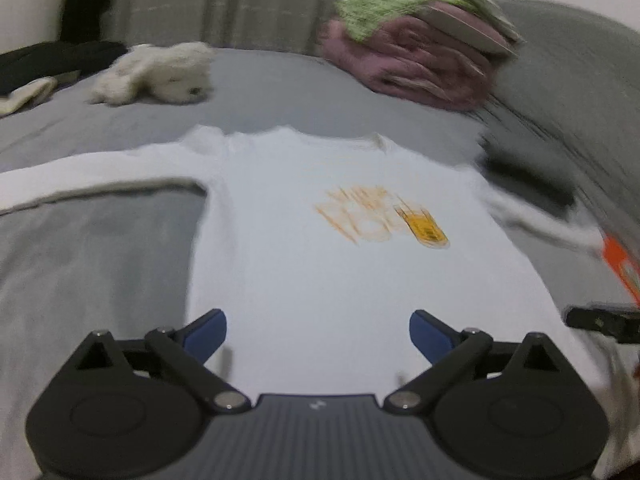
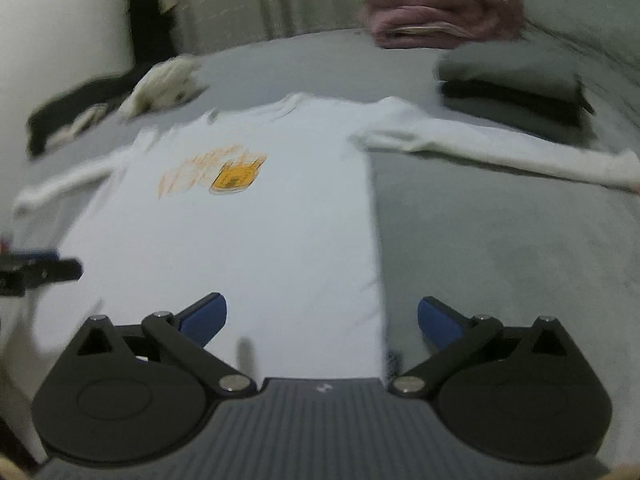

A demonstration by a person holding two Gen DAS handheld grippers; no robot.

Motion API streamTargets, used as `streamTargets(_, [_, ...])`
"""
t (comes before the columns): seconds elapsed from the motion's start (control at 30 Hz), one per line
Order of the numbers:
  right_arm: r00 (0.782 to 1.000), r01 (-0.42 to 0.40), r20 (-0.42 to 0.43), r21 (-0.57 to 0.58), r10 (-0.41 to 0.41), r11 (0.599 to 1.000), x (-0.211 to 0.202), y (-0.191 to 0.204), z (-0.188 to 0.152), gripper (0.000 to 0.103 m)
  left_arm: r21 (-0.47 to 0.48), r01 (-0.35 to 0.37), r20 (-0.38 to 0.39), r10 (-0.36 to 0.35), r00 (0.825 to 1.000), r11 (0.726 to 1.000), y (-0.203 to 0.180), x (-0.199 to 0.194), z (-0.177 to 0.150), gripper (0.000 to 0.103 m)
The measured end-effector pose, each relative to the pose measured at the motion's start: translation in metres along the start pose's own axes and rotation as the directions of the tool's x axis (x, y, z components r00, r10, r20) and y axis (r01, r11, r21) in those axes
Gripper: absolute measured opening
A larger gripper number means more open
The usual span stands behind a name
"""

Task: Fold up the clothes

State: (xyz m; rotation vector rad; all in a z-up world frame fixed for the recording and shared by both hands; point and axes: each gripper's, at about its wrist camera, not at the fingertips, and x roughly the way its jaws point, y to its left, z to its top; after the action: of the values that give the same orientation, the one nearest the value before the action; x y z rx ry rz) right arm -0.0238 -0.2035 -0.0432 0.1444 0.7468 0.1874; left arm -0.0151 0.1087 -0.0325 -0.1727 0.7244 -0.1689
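A white long-sleeved shirt [image 1: 304,264] with an orange print [image 1: 384,216] lies flat, front up, on the grey bed, both sleeves spread out sideways. My left gripper [image 1: 318,332] hovers over the shirt's lower left part, open, with nothing between its blue pads [image 1: 208,334]. My right gripper [image 2: 322,318] is open above the shirt [image 2: 240,232] near its lower right edge, and its blue pads [image 2: 438,320] hold nothing. The right sleeve [image 2: 500,152] stretches far to the right. Each gripper shows at the edge of the other's view. Both views are blurred.
A pink and green pile of clothes [image 1: 412,52] sits at the bed's far side. A folded grey and black stack [image 2: 516,84] lies right of the shirt. A cream plush toy [image 1: 160,74] and dark garments [image 1: 56,60] lie far left. Grey sheet [image 2: 500,260] shows to the right.
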Motion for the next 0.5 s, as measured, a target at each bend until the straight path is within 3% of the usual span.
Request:
streamTargets(0.1, [1.0, -0.005, 0.021, 0.172, 0.002, 0.985, 0.004, -0.03, 0.019, 0.103, -0.092, 0.009, 0.026, -0.006, 1.0, 0.996, 0.004, 0.007, 0.017, 0.099])
streamTargets(0.2, [0.999, -0.001, 0.048, 0.36, -0.017, 0.933, 0.018, -0.067, 0.03, 0.095, -0.135, 0.037, 0.07, -0.028, 0.997, 0.99, 0.004, 0.019, 0.018, 0.099])
streamTargets(0.27, [0.997, 0.019, 0.053, 0.453, -0.048, 0.891, 0.031, -0.086, 0.033, 0.088, -0.133, 0.006, 0.119, 0.01, 0.993, 0.991, 0.0, 0.026, 0.012, 0.099])
streamTargets(0.37, [0.995, 0.003, 0.085, 0.534, -0.058, 0.845, 0.048, -0.103, 0.039, 0.085, -0.112, -0.015, 0.157, 0.033, 0.987, 0.994, -0.008, 0.036, 0.008, 0.099])
streamTargets(0.5, [0.988, -0.005, 0.127, 0.57, -0.082, 0.822, 0.064, -0.114, 0.055, 0.085, -0.086, -0.001, 0.184, 0.017, 0.983, 0.996, -0.014, 0.046, 0.003, 0.099])
